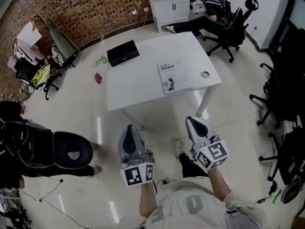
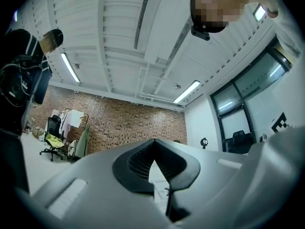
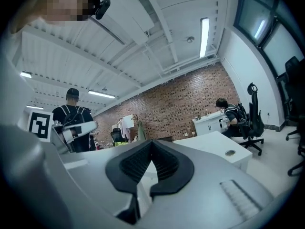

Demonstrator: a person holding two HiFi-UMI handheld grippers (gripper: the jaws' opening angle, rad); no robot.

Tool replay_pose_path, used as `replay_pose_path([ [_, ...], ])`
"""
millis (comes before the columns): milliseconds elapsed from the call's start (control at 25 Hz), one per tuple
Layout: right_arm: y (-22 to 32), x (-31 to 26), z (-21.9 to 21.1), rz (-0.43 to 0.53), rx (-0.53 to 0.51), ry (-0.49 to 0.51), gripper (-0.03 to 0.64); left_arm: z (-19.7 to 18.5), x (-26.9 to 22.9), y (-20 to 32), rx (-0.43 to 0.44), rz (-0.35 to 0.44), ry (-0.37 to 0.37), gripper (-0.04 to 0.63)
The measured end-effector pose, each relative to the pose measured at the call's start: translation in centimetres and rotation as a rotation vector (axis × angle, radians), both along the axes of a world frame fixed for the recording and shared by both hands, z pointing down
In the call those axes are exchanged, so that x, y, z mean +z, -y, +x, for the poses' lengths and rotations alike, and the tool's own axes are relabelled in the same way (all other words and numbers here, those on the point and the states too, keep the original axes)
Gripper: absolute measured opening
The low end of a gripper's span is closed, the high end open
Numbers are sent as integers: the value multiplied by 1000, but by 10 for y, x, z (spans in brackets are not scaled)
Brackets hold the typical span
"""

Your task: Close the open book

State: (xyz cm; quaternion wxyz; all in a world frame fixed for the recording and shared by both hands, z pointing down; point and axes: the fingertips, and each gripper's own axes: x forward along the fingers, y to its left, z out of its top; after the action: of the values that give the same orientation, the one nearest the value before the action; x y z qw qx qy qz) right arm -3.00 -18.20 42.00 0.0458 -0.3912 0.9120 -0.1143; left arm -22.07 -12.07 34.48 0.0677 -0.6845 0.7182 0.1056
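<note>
Grippers come nearest: our left gripper (image 1: 132, 128) and right gripper (image 1: 194, 120) hang at the head view's lower centre, both clenched on nothing and well apart from the table (image 1: 143, 92), which we judge fits a job with no grip left to make. Beyond them, right of centre, the book (image 1: 172, 77) lies flat and closed, cover up, near the table's front edge. Its cover carries a printed title too small for us to read, and the marker cubes (image 1: 137, 174) show only black-and-white squares.

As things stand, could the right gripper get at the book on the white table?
Probably, after a move forward: the right gripper hangs shut short of the table, and nothing stands between it and the book.
</note>
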Motion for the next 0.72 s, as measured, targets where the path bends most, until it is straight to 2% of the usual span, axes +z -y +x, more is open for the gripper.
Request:
replay_pose_path([
  [280,-140,-5,13,-16,-24,-30,5,24,9,-136,20,-51,-55,12],
  [480,-199,-37,36,39,-9,-14,5,54,6,-184,66,-55,-60,14],
  [720,-250,-39,77,20,4,12,5,102,9,-237,101,-63,-55,14],
])
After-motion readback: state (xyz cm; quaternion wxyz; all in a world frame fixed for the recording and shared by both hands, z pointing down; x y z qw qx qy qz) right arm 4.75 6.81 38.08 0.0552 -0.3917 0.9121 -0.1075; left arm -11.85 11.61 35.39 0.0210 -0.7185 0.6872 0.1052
